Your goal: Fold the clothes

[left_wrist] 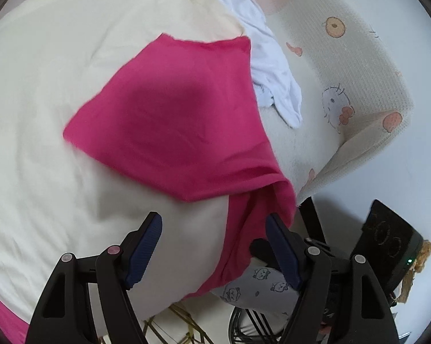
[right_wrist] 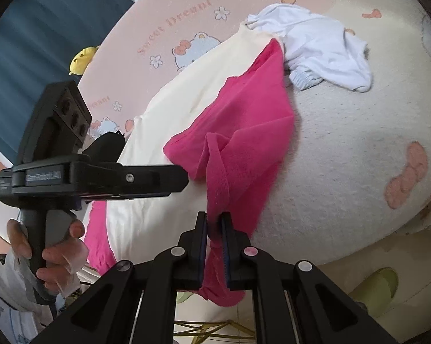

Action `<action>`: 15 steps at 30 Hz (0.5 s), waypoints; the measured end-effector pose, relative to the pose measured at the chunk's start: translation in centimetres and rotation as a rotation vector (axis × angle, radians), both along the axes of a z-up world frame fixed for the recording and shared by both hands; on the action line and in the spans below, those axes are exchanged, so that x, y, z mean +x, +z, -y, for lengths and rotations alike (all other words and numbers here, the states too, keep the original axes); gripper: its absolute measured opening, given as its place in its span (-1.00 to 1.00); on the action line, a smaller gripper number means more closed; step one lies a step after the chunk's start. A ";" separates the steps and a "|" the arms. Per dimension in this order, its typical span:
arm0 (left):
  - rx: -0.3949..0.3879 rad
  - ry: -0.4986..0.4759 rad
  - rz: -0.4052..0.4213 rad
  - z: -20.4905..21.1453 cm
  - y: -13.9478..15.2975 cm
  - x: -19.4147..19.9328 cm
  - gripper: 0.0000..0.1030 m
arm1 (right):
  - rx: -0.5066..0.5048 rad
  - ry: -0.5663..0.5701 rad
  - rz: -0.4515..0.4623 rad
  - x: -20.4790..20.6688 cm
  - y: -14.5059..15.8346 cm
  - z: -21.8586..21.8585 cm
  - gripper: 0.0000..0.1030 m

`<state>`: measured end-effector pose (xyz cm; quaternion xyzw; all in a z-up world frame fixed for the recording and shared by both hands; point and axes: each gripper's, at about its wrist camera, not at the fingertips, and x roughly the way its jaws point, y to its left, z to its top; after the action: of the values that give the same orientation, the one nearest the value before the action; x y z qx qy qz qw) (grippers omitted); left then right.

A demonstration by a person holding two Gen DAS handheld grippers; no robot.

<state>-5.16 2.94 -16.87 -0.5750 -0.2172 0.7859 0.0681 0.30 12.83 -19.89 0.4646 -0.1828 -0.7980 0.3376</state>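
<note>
A pink and cream garment [left_wrist: 172, 120] lies spread on the bed, its pink part draped toward the near edge. My left gripper [left_wrist: 214, 223] hovers open over the cream cloth beside the pink fold, nothing between its fingers. In the right wrist view the same pink garment [right_wrist: 244, 120] runs up from my right gripper [right_wrist: 214, 218], which is shut on a bunched pink edge and holds it off the bed. The left gripper's body [right_wrist: 72, 172] shows at left there, held by a person's hand [right_wrist: 55, 255].
A crumpled white garment [right_wrist: 318, 46] lies farther back on the bed. The bedding [right_wrist: 358, 157] is cream and pink with cartoon prints. A yellow plush toy [right_wrist: 82, 58] sits at the far left edge. The bed's near edge drops to a floor with wire items [left_wrist: 252, 324].
</note>
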 end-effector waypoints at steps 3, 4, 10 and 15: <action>0.021 -0.002 -0.006 -0.1 0.2 -0.5 0.42 | 0.030 0.019 0.010 -0.4 -0.4 1.1 -0.84; 0.021 -0.004 -0.001 -0.3 0.2 -0.8 0.42 | 0.049 0.020 0.017 -0.6 -0.8 1.5 -0.84; -0.016 -0.037 0.036 -0.8 -1.3 -2.1 0.42 | 0.031 0.020 0.053 -2.0 -1.7 2.3 -0.84; -0.063 -0.052 0.025 -1.1 -2.1 -2.6 0.25 | 0.048 0.034 0.040 -1.8 -1.5 2.4 -0.84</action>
<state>-7.78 4.01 -18.93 -0.5920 -0.1782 0.7830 0.0680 -1.51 10.43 -21.40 0.4916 -0.1624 -0.7867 0.3363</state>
